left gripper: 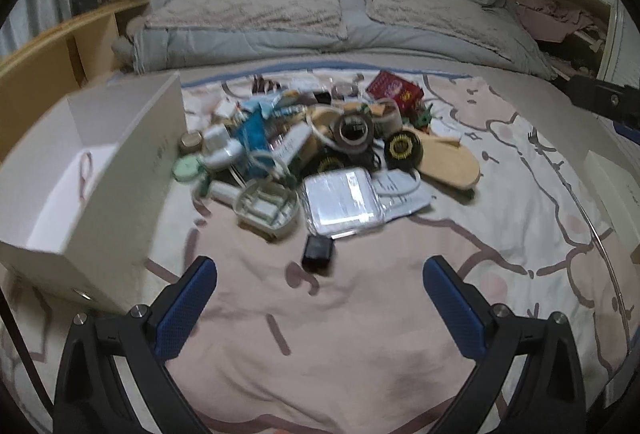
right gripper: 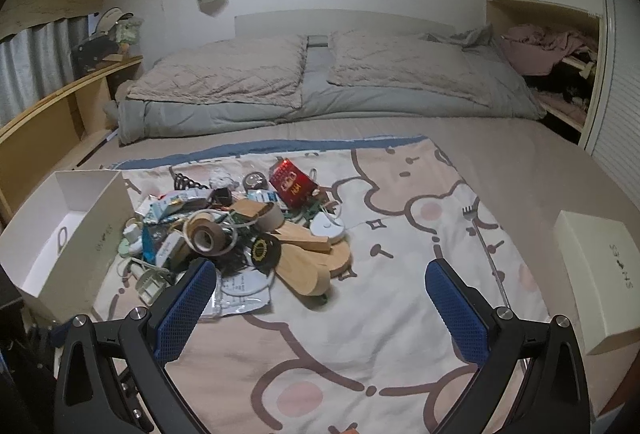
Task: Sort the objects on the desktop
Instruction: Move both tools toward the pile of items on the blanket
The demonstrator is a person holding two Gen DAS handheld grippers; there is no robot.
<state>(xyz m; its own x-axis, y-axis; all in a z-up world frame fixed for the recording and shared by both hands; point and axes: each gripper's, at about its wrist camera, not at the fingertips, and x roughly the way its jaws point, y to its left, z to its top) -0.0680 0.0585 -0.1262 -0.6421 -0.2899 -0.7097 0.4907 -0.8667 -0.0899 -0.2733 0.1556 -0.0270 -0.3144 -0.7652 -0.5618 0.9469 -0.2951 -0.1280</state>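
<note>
A jumbled pile of small objects (left gripper: pixel 304 146) lies on a pink patterned blanket (left gripper: pixel 320 334) spread over a bed. In it I see a brown tape roll (left gripper: pixel 354 132), a red box (left gripper: pixel 396 90), wooden pieces (left gripper: pixel 452 164), a clear plastic packet (left gripper: pixel 344 204) and a small black item (left gripper: pixel 318 254) nearest me. My left gripper (left gripper: pixel 320 270) is open just short of that black item. In the right wrist view the same pile (right gripper: pixel 236 238) sits left of centre, and my right gripper (right gripper: pixel 320 272) hangs open above the blanket with nothing between its fingers.
An open white box (left gripper: pixel 92 170) stands left of the pile, holding a pink loop. A closed cream box (right gripper: pixel 596 278) lies at the blanket's right edge, with a metal back-scratcher (right gripper: pixel 486 246) beside it. Pillows and a grey duvet (right gripper: pixel 320 90) fill the bed's far end.
</note>
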